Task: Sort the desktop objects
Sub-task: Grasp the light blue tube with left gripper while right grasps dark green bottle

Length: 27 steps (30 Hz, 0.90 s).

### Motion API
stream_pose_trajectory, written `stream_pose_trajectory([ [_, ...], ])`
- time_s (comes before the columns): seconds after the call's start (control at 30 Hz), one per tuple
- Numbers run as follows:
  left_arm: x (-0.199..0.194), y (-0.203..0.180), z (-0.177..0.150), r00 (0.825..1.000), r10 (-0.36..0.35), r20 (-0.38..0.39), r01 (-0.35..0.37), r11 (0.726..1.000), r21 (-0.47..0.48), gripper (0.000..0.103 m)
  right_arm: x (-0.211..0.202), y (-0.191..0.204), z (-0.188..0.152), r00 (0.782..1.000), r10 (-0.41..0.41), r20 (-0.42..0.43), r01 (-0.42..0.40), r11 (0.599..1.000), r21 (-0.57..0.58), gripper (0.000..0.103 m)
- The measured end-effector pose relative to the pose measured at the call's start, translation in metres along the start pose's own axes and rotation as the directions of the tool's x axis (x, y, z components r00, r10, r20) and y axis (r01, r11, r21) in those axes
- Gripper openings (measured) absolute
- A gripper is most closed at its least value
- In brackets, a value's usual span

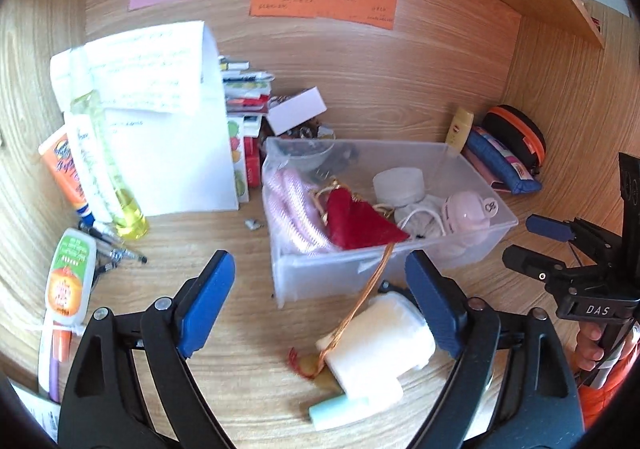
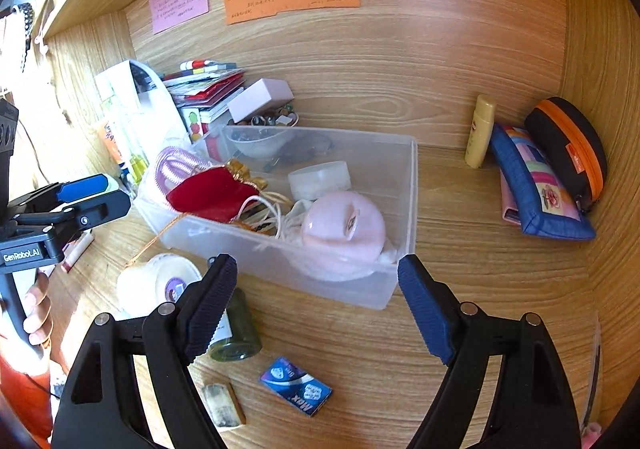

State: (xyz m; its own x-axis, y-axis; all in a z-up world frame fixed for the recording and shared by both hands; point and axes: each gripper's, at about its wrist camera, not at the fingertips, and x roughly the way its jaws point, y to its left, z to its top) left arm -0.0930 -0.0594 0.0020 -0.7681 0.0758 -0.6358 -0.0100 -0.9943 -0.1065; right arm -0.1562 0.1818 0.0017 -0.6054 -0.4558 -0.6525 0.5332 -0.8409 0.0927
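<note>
A clear plastic bin [image 1: 384, 269] is seen on the wooden desk [image 2: 460, 289], holding a red velvet pouch [image 1: 356, 223], a pink coiled cord [image 1: 292, 205], a white round jar [image 1: 398, 183] and a pink rounded case [image 2: 342, 233]. An orange-gold cord [image 1: 368, 289] is draped from the pouch over the bin's front wall onto the desk. Just in front of the bin, a white cylindrical container [image 1: 380, 345] is lying on its side, with a pale mint tube [image 1: 336, 411] beside it. The left gripper [image 1: 320, 305] is held spread wide above the white container, nothing being pinched between its blue pads [image 1: 208, 301]. The right gripper [image 2: 316, 305] is likewise spread wide with nothing held, poised before the bin's near corner. A dark green jar [image 2: 236, 329], a blue packet [image 2: 296, 385] and a small worn block [image 2: 222, 405] are found on the desk below it. A yellow bottle [image 2: 480, 131], a blue patterned pouch [image 2: 540, 189] and a black case with an orange zip [image 2: 568, 145] are set against the right back corner.
</note>
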Motion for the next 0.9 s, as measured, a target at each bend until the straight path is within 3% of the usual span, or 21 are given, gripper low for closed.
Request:
stream_pose_trajectory([
  [0.47, -0.001, 0.022, -0.068, 0.988, 0.032, -0.153, -0.042, 0.997, -0.061, 0.088, 0.015, 0.035, -0.04, 0.992, 0.064, -0.106, -0.069, 0.997, -0.044, 0.081],
  [0.67, -0.002, 0.004, -0.097, 0.976, 0.034, -0.214, -0.043, 0.998, -0.038, 0.088, 0.017, 0.037, -0.048, 0.989, 0.07, -0.127, -0.077, 0.996, -0.045, 0.081],
  [0.9, 0.001, -0.025, -0.109, 0.974, 0.055, -0.219, -0.061, 0.998, -0.022, 0.088, 0.023, 0.041, -0.049, 0.988, 0.069, -0.142, -0.081, 0.993, -0.081, 0.081],
])
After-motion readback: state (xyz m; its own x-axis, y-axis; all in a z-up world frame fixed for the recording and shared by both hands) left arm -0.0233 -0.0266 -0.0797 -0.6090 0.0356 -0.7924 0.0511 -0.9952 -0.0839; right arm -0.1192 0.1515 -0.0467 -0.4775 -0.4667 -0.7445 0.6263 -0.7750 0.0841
